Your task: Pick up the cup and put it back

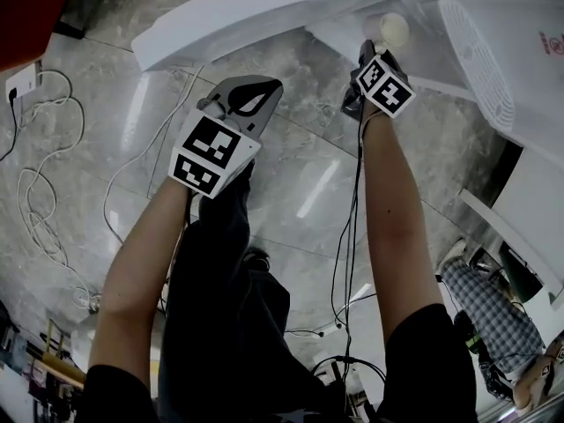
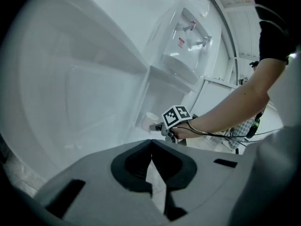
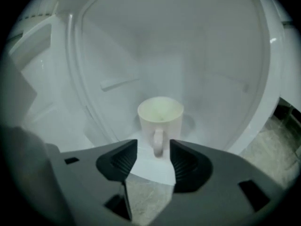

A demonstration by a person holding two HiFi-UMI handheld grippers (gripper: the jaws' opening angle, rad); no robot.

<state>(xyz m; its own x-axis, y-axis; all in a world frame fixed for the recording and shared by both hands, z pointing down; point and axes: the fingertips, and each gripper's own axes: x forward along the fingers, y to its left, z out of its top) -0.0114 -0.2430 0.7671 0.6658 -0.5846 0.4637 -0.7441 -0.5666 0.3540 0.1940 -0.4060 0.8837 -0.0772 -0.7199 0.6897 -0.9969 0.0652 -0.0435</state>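
Since the handle [image 3: 158,142] offers the hold, the right gripper [image 3: 153,147] has parted jaws either side of it, not pressing, on the upright cream ceramic cup [image 3: 160,114], while the left gripper [image 2: 151,145] has its jaws together, empty.

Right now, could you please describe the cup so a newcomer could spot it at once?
Start at the big white unit above the marble floor. On its white ledge stands one cream cup, upright. Its handle faces the right gripper, between the open fingers.

The cup [image 3: 160,118] is cream, the right gripper [image 3: 153,155] and left gripper [image 2: 151,147] are grey with black pads [image 3: 120,161] and black-and-white square-patterned marker cubes [image 1: 211,152], the floor [image 1: 308,183] is grey marbled, and the shelf [image 1: 264,11] is white
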